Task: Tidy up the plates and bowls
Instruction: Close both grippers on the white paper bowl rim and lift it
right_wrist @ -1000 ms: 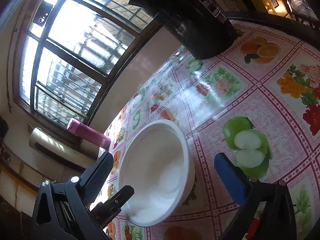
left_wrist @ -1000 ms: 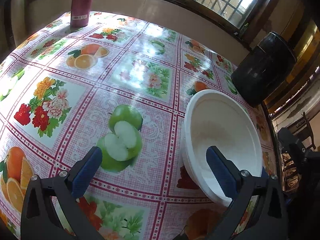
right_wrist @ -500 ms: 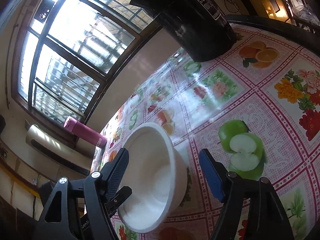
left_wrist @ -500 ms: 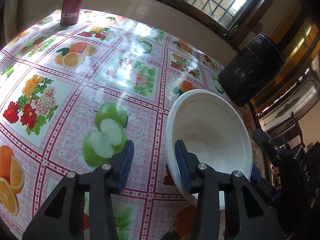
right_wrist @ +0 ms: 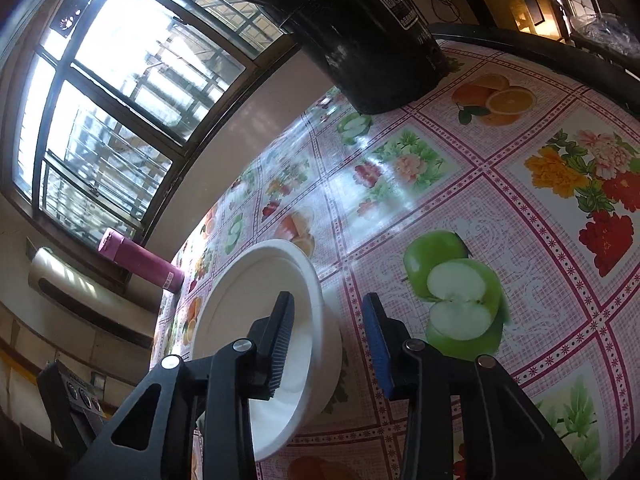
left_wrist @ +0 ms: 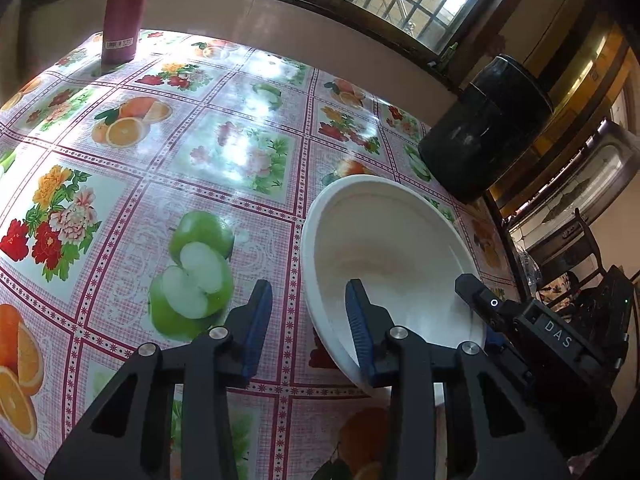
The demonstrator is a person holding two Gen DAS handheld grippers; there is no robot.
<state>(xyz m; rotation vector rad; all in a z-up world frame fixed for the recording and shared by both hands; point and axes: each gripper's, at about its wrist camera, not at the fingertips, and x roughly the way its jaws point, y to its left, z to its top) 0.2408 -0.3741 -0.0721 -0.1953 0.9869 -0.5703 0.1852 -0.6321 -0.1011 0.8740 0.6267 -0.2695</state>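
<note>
A white bowl (left_wrist: 392, 248) stands on the fruit-and-flower tablecloth (left_wrist: 224, 152). My left gripper (left_wrist: 308, 286) straddles its near left rim, one blue pad inside the bowl and the other outside above the cloth. Its jaws are closing, and a strip of cloth still shows between the outer pad and the bowl. My right gripper (right_wrist: 328, 298) straddles the opposite rim of the bowl (right_wrist: 256, 292), with one pad inside and one outside. Its jaws are closing too, with a gap at the outer wall. One black finger (left_wrist: 474, 294) of the right gripper shows at the bowl's far side.
A big black pot (left_wrist: 488, 128) stands at the table's far right corner by the window. A pink bottle (left_wrist: 122, 12) stands at the far left edge. The table's edge runs close behind the bowl on the right, with a dark chair (left_wrist: 580, 248) beyond it.
Both pairs of jaws have come in from wide open to a narrow gap around the bowl's rim. Both hands have stayed about where they were.
</note>
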